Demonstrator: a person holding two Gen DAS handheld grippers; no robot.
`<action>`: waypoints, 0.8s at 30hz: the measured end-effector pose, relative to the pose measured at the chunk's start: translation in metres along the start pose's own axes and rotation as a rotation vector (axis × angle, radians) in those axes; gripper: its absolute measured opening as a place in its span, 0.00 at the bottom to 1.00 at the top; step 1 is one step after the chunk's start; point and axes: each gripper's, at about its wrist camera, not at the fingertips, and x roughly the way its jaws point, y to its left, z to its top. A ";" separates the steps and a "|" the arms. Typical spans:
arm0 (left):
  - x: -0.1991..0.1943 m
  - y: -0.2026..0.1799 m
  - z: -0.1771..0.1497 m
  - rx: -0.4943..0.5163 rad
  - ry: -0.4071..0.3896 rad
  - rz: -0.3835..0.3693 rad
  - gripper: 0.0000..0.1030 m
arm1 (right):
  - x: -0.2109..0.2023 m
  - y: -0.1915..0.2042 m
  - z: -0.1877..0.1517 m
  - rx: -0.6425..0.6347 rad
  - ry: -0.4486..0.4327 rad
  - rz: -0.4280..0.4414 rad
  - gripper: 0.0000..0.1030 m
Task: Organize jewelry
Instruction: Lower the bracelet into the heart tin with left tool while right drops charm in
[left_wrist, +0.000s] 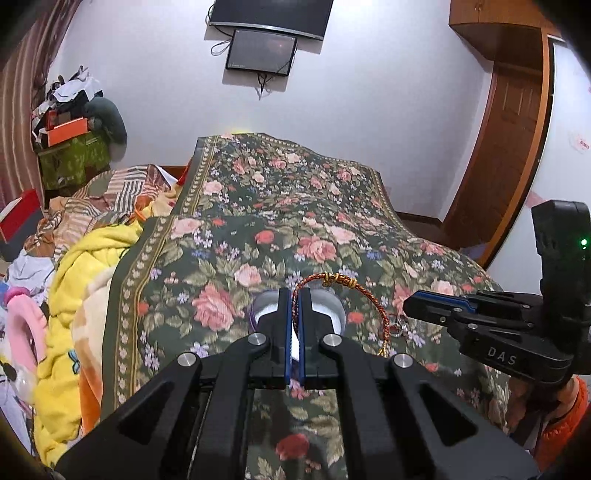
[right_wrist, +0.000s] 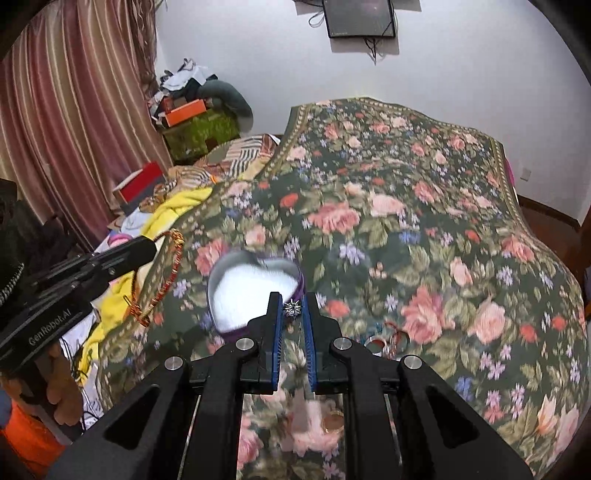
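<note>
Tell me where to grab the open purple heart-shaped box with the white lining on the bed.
Grip the purple heart-shaped box by its thin upright wall, coming from above with one finger inside and one outside. It sits open-topped and level on the floral bedspread, so the rim is exposed. It looks too wide to grip across its whole width.

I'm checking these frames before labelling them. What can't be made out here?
- Heart-shaped box: in the left wrist view the left tongs cover most of it; its contents are unreadable.
- Rings: right wrist view, motion blur and the tongs' arm hide their number.
- Silver star charm between the right tongs: too small to tell whether it is pinched.
- Red bracelet: its lower end disappears behind the left tongs.
</note>
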 end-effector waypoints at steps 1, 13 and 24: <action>0.002 0.000 0.002 0.002 -0.002 0.002 0.01 | 0.000 0.000 0.003 -0.002 -0.007 0.002 0.10; 0.035 0.002 0.014 0.020 0.022 0.019 0.01 | 0.017 0.007 0.027 -0.035 -0.035 0.035 0.10; 0.076 0.021 0.005 -0.008 0.121 0.028 0.01 | 0.043 0.002 0.026 -0.029 0.010 0.052 0.10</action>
